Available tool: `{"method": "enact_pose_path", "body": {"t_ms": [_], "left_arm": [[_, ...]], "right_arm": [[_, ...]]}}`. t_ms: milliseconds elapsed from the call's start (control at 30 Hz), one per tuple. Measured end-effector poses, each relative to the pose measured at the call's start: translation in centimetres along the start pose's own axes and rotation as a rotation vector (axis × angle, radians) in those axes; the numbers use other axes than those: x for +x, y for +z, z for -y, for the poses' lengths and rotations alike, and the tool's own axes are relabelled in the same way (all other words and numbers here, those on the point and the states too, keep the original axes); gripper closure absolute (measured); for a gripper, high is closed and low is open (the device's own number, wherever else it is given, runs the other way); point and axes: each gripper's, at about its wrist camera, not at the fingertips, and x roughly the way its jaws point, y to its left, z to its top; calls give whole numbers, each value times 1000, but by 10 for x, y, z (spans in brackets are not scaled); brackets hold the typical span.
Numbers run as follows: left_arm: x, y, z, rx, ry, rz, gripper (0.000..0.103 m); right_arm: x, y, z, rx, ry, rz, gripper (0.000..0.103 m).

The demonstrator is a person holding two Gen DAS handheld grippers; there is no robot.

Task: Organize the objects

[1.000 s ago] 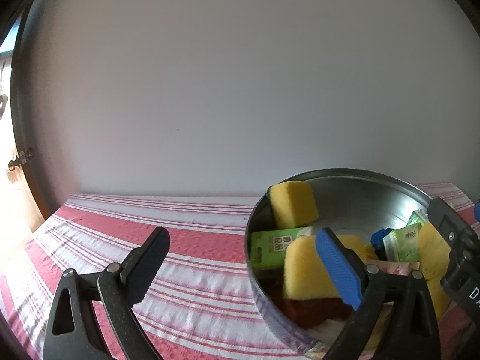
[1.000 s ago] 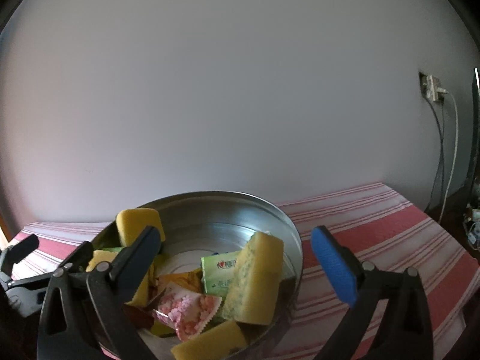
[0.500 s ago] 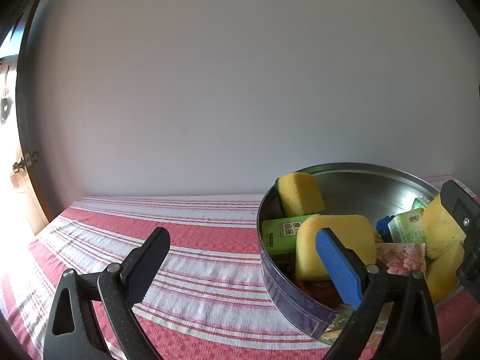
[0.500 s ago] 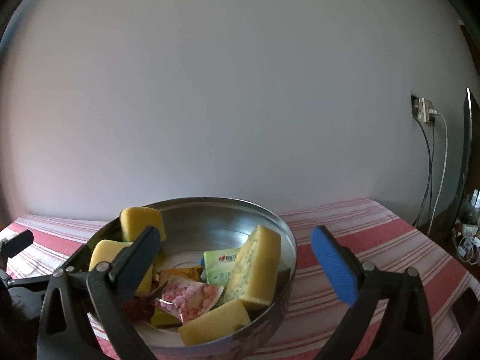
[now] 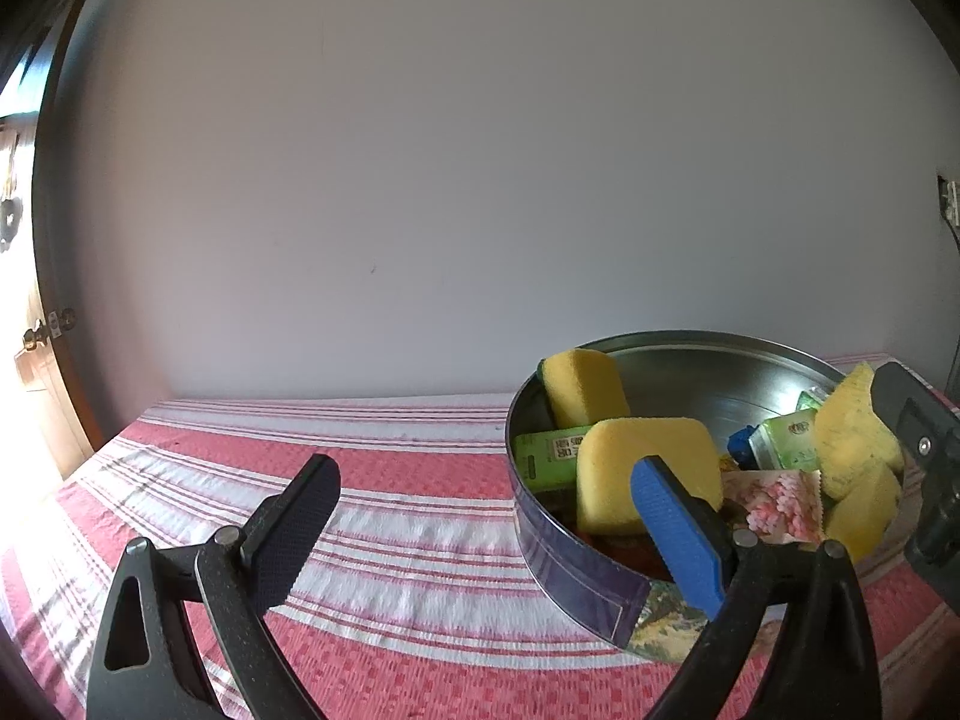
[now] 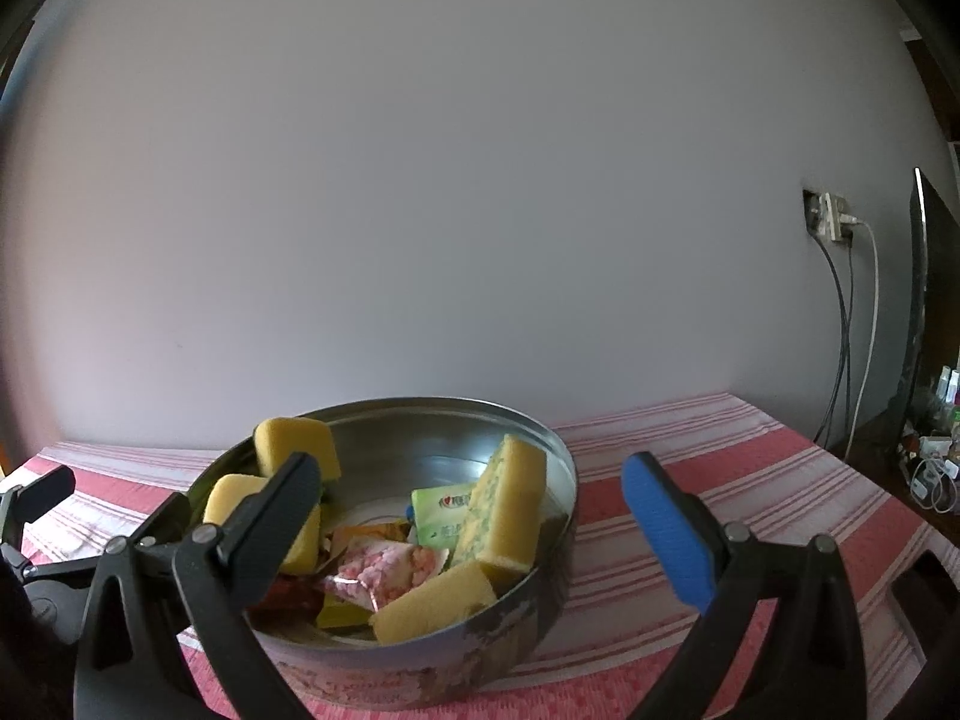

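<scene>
A round metal tin stands on the red and white striped cloth; it also shows in the right wrist view. It holds several yellow sponges, green packets and a pink snack bag. My left gripper is open and empty, just left of the tin, its blue finger in front of the tin's near wall. My right gripper is open and empty, above the tin's near right side.
The striped tablecloth runs back to a plain white wall. A door stands at the far left. A wall socket with cables and a cluttered shelf are at the right.
Both grippers have pulled back and lowered, so the tin sits farther off and its outer wall shows. Both stay open and empty.
</scene>
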Motion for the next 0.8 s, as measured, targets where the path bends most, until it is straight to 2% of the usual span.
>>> {"method": "enact_pose_path", "body": {"t_ms": [267,800], "left_arm": [[-3,-1,-7,-25,-16,-8,4],[-13,-3,-6,-10,-28,23,4]], "right_arm": [[-15,-2,-9,-20,-2,17,0],[-30,-4,-14,-39,-14,74,0]]}}
